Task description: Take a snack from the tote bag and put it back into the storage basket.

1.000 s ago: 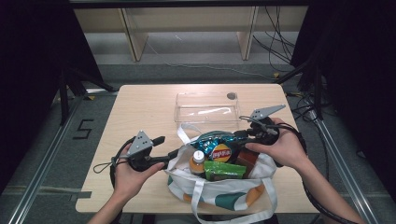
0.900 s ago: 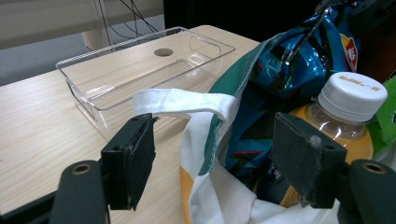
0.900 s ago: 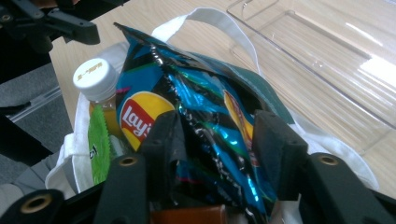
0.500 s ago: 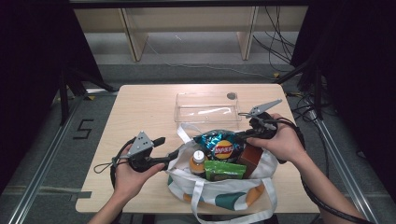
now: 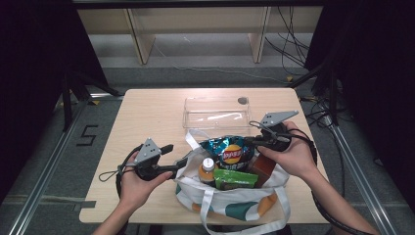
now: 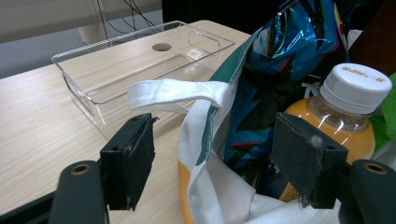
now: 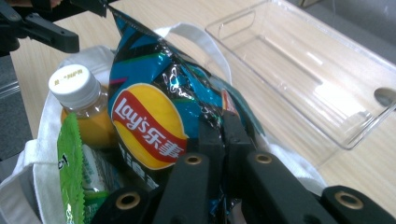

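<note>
Right now the right gripper (image 7: 223, 128) has its jaws clamped on the edge of the chip bag (image 7: 154, 102), which stands in the tote bag (image 5: 230, 200) at the table's (image 5: 147, 107) near edge. Meanwhile the left gripper (image 6: 219, 154) holds its jaws wide apart astride the tote's rim, beside the juice bottle (image 6: 343, 112). Just beyond the tote, toward the far edge, lies a clear tray (image 5: 215, 112).

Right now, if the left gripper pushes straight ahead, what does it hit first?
Likely the tote bag's rim, which already sits between the left gripper's open jaws; behind it the chip bag and juice bottle. Depth is uncertain.
</note>
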Tool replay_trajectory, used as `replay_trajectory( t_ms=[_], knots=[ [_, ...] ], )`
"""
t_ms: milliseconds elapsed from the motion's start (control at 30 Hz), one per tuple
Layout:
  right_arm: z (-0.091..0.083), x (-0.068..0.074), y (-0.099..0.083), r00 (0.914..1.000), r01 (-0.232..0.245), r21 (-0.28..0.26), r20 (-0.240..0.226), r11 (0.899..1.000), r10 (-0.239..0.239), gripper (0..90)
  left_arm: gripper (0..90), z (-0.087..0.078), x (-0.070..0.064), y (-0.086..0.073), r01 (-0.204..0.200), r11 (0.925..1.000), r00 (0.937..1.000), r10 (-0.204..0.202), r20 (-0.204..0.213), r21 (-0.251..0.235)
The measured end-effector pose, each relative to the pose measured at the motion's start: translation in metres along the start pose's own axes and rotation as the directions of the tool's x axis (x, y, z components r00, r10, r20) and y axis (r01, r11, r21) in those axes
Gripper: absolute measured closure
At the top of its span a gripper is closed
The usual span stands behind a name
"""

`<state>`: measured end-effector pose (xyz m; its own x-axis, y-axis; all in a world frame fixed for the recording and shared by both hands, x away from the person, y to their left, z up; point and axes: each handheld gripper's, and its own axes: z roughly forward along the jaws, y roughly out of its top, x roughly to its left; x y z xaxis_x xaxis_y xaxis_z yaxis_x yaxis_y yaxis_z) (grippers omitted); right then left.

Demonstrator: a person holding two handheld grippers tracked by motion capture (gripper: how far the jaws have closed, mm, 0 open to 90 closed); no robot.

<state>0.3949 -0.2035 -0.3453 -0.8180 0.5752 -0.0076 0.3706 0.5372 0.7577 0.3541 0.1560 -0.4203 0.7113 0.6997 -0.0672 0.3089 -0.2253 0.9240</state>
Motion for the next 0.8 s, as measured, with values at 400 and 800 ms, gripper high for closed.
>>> replay_trajectory(
  t_ms=[400,800],
  knots=[
    [-0.014,0.005,0.005,0.9998,0.012,-0.134,0.017,0.991,-0.01,90.0,30.2,0.001,-0.001,-0.001,-0.005,0.9999,1.0,0.005,-0.008,0.013],
    [-0.029,0.006,0.011,0.9986,-0.01,-0.28,0.047,0.96,0.024,90.0,30.1,0.001,-0.001,-0.001,-0.004,0.9999,1.0,0.004,-0.008,0.012]
  ],
)
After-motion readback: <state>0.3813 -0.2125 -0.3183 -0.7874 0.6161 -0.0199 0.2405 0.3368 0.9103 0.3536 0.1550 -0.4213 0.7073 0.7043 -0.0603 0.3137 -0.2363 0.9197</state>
